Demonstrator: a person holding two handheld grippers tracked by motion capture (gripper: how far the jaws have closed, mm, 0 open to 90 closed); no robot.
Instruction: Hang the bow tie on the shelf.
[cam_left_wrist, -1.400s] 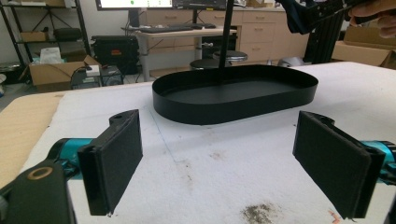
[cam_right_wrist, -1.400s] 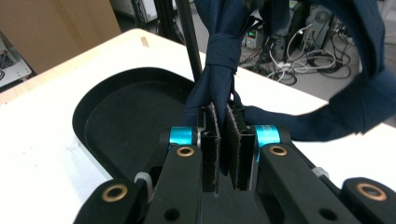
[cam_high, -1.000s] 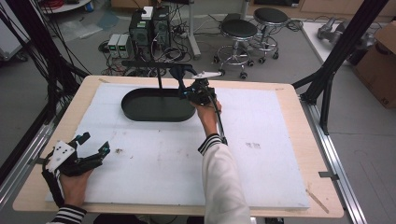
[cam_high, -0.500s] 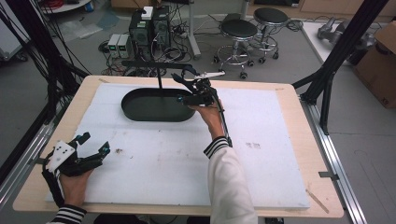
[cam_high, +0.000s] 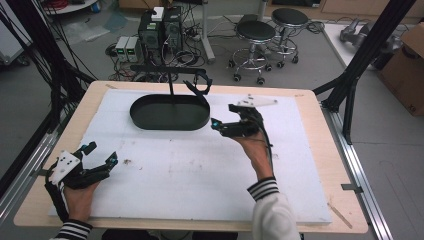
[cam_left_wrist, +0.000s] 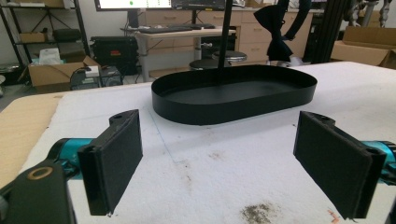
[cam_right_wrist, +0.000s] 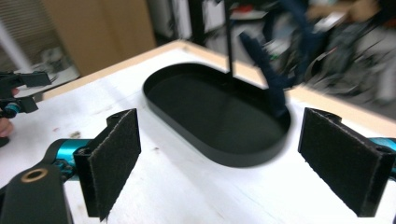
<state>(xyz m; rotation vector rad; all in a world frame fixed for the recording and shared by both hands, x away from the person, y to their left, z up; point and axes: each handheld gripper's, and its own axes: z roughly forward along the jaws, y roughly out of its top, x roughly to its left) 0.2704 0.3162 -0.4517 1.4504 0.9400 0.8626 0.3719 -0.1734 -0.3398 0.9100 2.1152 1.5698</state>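
Both hand-held grippers (cam_high: 220, 127) near tray (cam_high: 169, 113).

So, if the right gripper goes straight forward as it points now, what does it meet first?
Most likely the near wall of the black oval tray, which lies ahead of the open right gripper on the white mat; depth is uncertain.

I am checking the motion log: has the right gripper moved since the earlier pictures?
Yes. The right gripper has drawn back from the far right end of the black tray, toward the person and to the tray's right, with open jaws.
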